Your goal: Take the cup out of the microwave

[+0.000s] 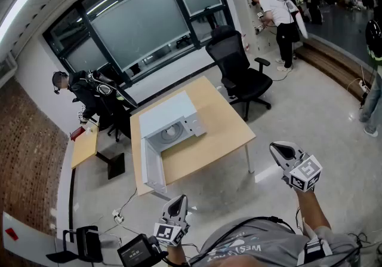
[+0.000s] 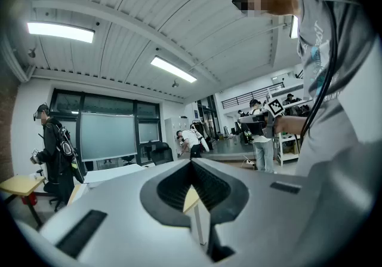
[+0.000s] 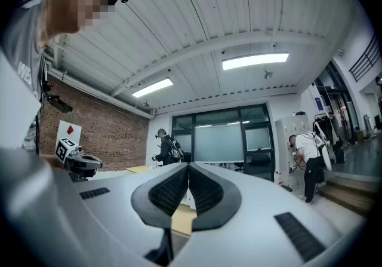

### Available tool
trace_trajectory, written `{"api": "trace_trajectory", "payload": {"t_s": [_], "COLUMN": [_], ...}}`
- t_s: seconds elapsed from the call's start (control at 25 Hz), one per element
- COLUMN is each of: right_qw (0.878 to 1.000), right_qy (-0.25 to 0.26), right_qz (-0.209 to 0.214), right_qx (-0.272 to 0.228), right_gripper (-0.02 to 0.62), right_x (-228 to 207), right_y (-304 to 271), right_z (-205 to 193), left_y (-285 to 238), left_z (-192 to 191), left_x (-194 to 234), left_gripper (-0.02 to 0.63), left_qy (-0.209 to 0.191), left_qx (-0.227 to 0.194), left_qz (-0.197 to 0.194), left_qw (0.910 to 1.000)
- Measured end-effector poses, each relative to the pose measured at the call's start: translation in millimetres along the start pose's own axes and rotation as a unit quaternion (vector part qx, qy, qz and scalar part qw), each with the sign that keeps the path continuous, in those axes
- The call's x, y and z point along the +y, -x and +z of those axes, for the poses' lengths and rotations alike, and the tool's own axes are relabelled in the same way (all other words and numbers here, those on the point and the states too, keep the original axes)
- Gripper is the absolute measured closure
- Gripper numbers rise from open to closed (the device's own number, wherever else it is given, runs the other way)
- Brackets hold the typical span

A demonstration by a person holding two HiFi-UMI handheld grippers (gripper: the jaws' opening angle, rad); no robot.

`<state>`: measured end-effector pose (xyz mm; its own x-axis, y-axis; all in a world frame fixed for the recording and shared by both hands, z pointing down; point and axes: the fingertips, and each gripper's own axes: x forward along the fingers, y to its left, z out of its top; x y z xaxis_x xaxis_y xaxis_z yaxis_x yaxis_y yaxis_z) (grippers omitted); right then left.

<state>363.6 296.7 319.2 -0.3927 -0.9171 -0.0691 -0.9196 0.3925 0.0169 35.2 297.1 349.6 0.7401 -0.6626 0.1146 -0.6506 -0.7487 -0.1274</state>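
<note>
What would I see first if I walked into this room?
The white microwave sits on the wooden table in the middle of the room, with its door swung wide open. Closer to you, the left gripper and the right gripper hang in the air, both shut and empty.

We cannot tell whether a cup stands inside the microwave (image 1: pixel 169 115): its inside shows too small. In the left gripper view the left claw (image 2: pixel 191 165) hides most of the table (image 2: pixel 190 199).
</note>
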Motion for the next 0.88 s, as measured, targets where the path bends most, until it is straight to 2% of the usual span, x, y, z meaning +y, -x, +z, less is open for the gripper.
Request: {"api": "trace_trajectory", "payload": {"t_s": [0.2,0.88], "right_qw": [1.000,0.999], "right_qy": [0.002,0.011], "right_qz": [-0.002,-0.018], "right_qx": [0.004,0.027], "right_gripper": [0.584,0.584], "right_x": [34,154], "right_y": [-22,-87], "right_z": [4,3], "left_y": [31,110], "left_z": [-36,-79], "left_x": [39,144], "left_gripper": [0.563,0.563], "left_qy": [0.019,0.048], "left_qx": [-0.027,-0.040], "left_qz": [-0.003,-0.012], "left_qw": [0.9995,0.9980]}}
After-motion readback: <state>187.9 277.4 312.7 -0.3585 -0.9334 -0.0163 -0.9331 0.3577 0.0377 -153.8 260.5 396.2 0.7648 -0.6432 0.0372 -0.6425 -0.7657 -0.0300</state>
